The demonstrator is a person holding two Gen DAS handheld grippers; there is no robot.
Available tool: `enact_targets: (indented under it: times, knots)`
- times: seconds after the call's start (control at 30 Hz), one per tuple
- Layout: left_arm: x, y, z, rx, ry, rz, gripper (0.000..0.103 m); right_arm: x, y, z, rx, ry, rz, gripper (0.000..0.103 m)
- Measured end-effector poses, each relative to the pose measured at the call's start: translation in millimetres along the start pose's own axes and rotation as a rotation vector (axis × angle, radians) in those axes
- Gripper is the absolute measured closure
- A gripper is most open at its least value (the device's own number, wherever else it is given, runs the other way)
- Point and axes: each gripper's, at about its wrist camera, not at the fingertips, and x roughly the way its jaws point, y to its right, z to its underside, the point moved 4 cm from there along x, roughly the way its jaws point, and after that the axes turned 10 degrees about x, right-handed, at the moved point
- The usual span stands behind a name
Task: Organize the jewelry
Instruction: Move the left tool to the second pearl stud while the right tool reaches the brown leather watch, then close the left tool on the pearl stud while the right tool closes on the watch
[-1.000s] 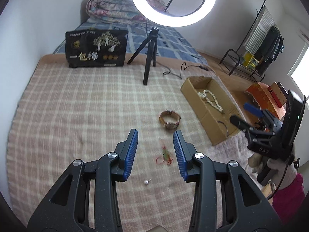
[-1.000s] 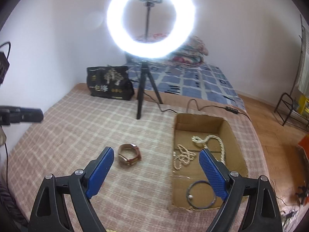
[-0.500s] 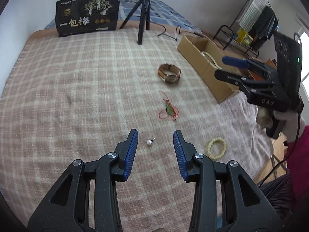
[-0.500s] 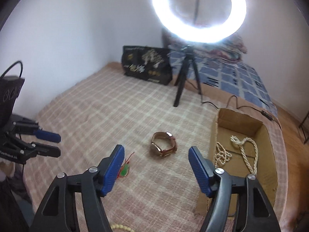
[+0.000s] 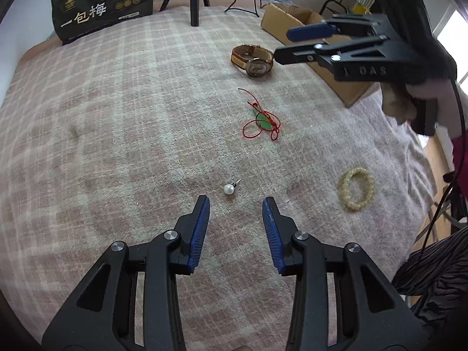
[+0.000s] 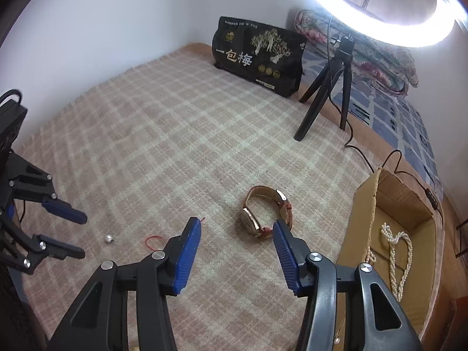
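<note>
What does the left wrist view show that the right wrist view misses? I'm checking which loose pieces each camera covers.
Only the left wrist view shows the beaded bracelet and the green pendant on its red cord. Only the right wrist view shows the pearl necklace inside the cardboard box and the ring light. Both show the watch, the pearl earring, the black bag, and both open grippers, left gripper and right gripper.

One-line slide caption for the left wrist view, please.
Open left gripper lines up on a pearl earring on the plaid blanket; watch and cardboard box beyond.
</note>
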Motion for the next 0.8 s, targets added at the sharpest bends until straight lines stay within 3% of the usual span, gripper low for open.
enact_targets:
  times: [0.17,0.23,0.67,0.8]
  knots:
    - [12,1,-3,0.038,-0.022,-0.025,0.066,18,2,-4,-0.049,-0.034,0.019,0.058]
    - [18,2,-4,0.053,-0.036,-0.033,0.075,22,4,-7,-0.046,-0.039,0.014,0.062]
    - [27,-2,-10,0.074,-0.036,-0.056,0.076,42,15,-7,-0.054,-0.082,0.004,0.064]
    - [31,-4,-12,0.073,-0.039,-0.047,0.083,47,19,-10,-0.045,-0.081,-0.005,0.066]
